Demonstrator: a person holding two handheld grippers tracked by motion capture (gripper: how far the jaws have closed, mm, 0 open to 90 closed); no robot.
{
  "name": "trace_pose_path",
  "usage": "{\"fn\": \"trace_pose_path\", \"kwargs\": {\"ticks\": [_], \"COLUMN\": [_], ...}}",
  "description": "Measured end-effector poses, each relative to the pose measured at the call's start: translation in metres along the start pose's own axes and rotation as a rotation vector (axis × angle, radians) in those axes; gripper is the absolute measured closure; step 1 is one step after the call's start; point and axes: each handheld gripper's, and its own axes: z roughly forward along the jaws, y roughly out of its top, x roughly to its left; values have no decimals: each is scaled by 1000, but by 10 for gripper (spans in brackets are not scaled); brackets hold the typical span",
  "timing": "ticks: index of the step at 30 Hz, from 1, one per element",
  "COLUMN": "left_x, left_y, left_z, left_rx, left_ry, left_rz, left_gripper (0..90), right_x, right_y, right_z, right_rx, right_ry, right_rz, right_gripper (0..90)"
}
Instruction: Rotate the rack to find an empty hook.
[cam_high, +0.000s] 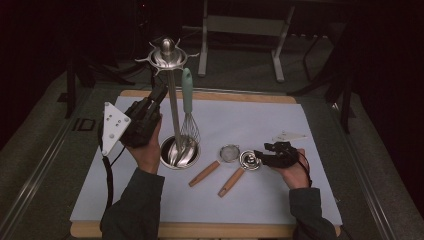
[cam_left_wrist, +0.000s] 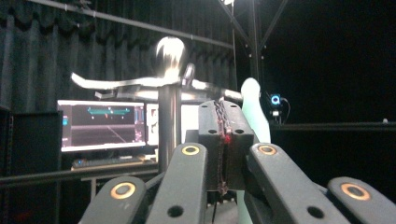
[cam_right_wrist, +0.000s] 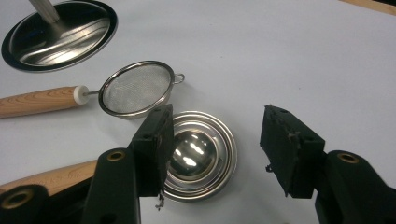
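A steel utensil stand (cam_high: 173, 100) with a hooked crown rises from a round base (cam_high: 180, 154). A whisk (cam_high: 189, 117) with a teal handle hangs from one hook. My left gripper (cam_high: 160, 93) is held up just left of the pole, below the crown, and its pads (cam_left_wrist: 223, 116) are shut with nothing between them. On the mat lie a small mesh strainer (cam_high: 229, 152) and a steel ladle (cam_high: 249, 160), both with wooden handles. My right gripper (cam_high: 258, 155) stands open low over the ladle bowl (cam_right_wrist: 198, 154), one jaw on each side, with the strainer (cam_right_wrist: 135, 88) just beyond.
A white mat (cam_high: 250, 120) covers a wooden board (cam_high: 210, 95). The two wooden handles (cam_high: 204, 174) point toward the front edge. Metal frame legs (cam_high: 240, 30) stand behind the table. Lit monitors (cam_left_wrist: 100, 123) sit far off past the stand.
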Motion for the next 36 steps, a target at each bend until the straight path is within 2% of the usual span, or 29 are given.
{"fn": "trace_pose_path", "kwargs": {"ticks": [2, 11, 19, 23, 36], "left_x": [-1, -2, 2, 3, 20], "left_y": [3, 12, 16, 17, 19], "left_z": [5, 13, 14, 14, 13], "left_rx": [-2, -22, -9, 1, 20], "left_ry": [3, 4, 20, 30, 82], "left_rz": [10, 5, 20, 40, 38], "left_gripper": [879, 872, 895, 896, 896], "right_x": [-1, -5, -6, -8, -8], "right_y": [-1, -2, -2, -3, -3], "right_z": [1, -1, -3, -4, -3], "right_rx": [0, -7, -9, -11, -8], "right_ry": [0, -4, -6, -9, -11], "right_rz": [4, 16, 18, 24, 26], "right_gripper": [441, 440, 440, 440, 439]}}
